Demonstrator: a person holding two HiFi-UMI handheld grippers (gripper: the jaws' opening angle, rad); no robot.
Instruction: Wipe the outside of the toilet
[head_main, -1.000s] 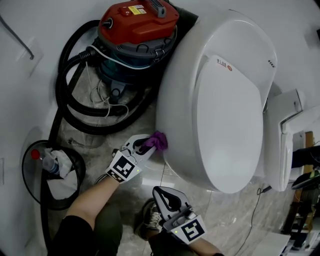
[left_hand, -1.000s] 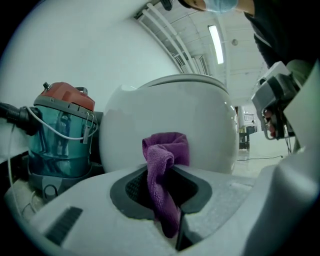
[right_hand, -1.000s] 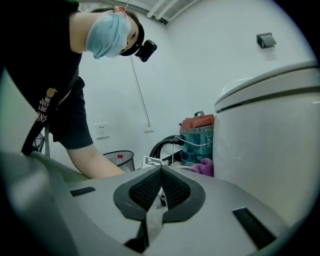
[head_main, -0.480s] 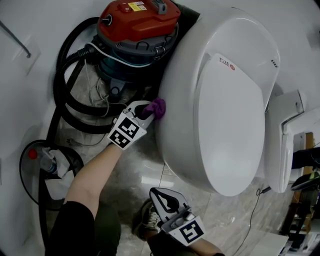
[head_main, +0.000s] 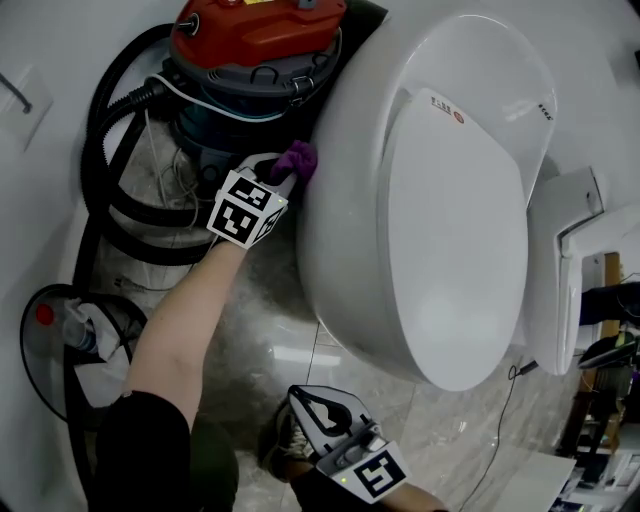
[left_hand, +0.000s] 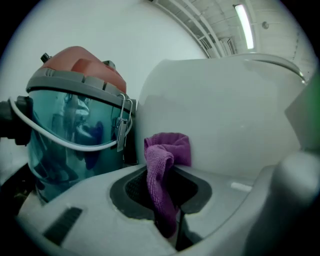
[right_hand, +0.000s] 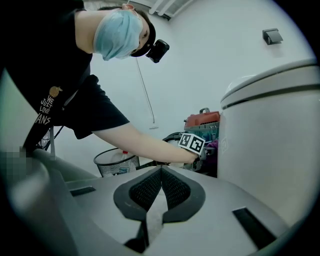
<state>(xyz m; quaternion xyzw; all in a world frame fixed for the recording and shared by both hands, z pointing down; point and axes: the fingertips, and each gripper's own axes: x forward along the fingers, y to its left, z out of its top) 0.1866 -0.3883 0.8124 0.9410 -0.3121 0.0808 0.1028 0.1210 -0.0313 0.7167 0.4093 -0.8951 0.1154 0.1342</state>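
Observation:
The white toilet fills the middle and right of the head view, its lid down. My left gripper is shut on a purple cloth and presses it against the bowl's outer left side, close to the vacuum. In the left gripper view the purple cloth hangs between the jaws against the toilet wall. My right gripper is low in the head view, shut and holding nothing, away from the toilet. In the right gripper view the toilet stands at the right.
A red-topped vacuum cleaner with a black hose stands tight against the toilet's left side. A wire waste bin with a bottle and paper sits at the lower left. A thin cable lies on the marble floor.
My left gripper has slid the purple cloth up along the toilet's outer side, from near the floor toward the vacuum. The right gripper has stayed low with little movement.

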